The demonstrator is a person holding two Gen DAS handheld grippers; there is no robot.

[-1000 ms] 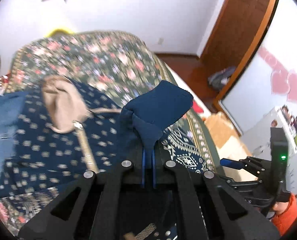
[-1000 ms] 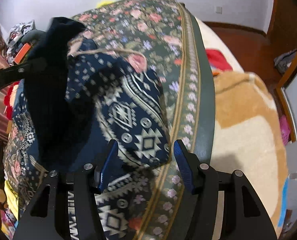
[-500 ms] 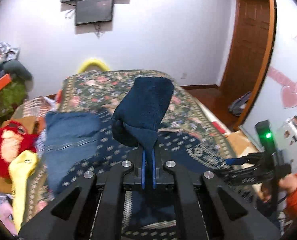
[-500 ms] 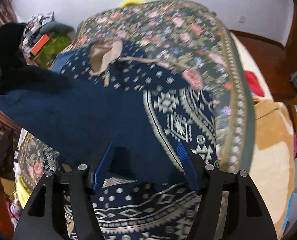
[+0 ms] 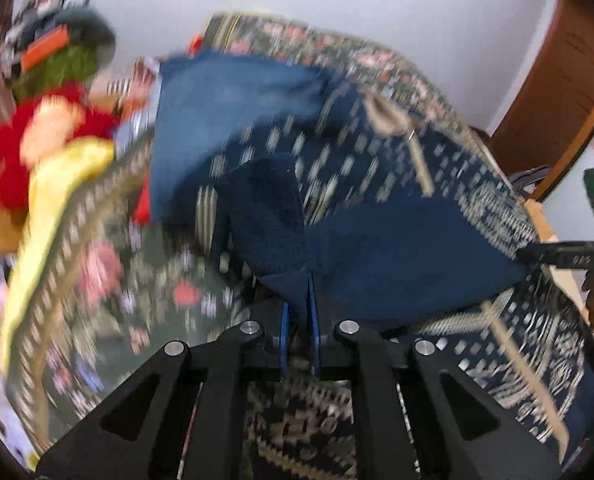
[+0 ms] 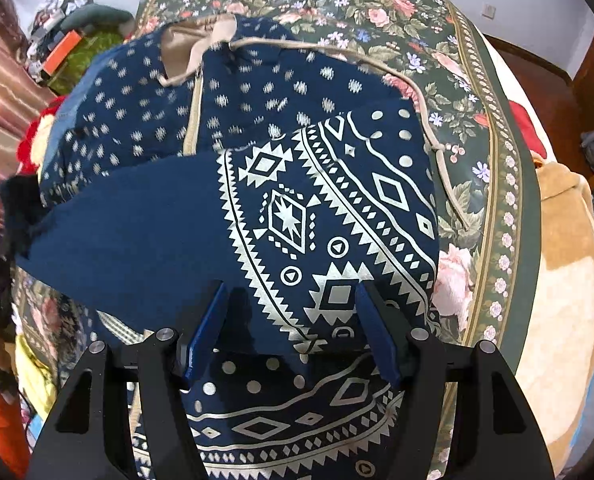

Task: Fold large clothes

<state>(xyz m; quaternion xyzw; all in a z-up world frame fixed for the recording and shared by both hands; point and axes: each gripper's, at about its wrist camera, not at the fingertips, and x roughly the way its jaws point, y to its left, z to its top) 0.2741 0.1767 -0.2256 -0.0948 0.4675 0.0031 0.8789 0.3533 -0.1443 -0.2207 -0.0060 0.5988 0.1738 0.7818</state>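
Observation:
A navy hoodie [image 6: 281, 120] with a white geometric print and a tan hood lining lies on the floral bedspread [image 6: 437, 40]. One sleeve [image 6: 257, 220] is drawn across its body. In the blurred left wrist view my left gripper [image 5: 298, 320] holds that sleeve just behind the dark cuff [image 5: 265, 216]. Its jaws are opening, with the fabric still pinched between the pads. My right gripper [image 6: 293, 332] stands open over the sleeve's lower edge, its pads clear of the cloth. The right gripper [image 5: 557, 256] also shows at the right edge of the left wrist view.
Blue jeans [image 5: 217, 100] lie beyond the hoodie. A red plush toy [image 5: 37, 140] and a yellow cloth [image 5: 57, 184] sit at the bed's left side. A tan blanket [image 6: 565, 260] covers the right side. A wooden door [image 5: 557, 92] stands behind.
My left gripper swung the sleeve across the hoodie and came down toward the bed. The sleeve now lies stretched over the body. The right gripper shifted over the sleeve's edge.

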